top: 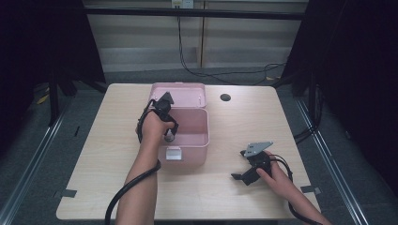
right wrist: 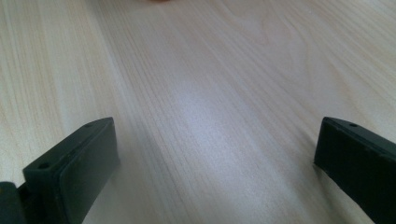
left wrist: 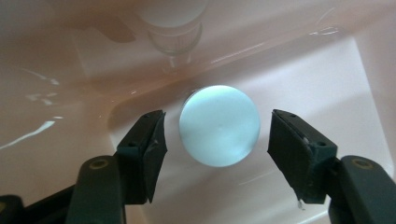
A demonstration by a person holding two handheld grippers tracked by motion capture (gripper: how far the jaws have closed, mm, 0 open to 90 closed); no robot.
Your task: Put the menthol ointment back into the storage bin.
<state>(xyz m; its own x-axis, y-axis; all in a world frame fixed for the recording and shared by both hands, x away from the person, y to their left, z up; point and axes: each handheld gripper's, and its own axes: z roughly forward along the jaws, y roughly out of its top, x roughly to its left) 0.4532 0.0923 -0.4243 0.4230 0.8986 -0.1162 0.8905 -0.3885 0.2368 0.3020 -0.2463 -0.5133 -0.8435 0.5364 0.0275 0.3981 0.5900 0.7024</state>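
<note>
**Grippers at work over a pink box**

Table (top: 117, 187) of pale wood grain, seen from above, carries an open pink box (top: 199, 136) with its lid (top: 187, 91) raised at the far side. The person's left hand (top: 152, 129) holds the left gripper (top: 170, 136) down inside the box at its left wall. In the left gripper view, that gripper (left wrist: 217, 135) has its jaws spread to either side of a round, pale blue-white cap (left wrist: 219, 125), with a gap showing on both sides, so nothing is clamped. A second container with a ribbed white top (left wrist: 173, 32) lies beyond, blurred, on the box floor. No lettering or brand can be read on the cap, the box or the small pale latch (top: 173, 153) at its front.

The right gripper (top: 240, 177) sits low over bare tabletop at the near right, well apart from the box, held by the right hand (top: 277, 180). Its own view shows the jaws wide apart over wood.
</note>
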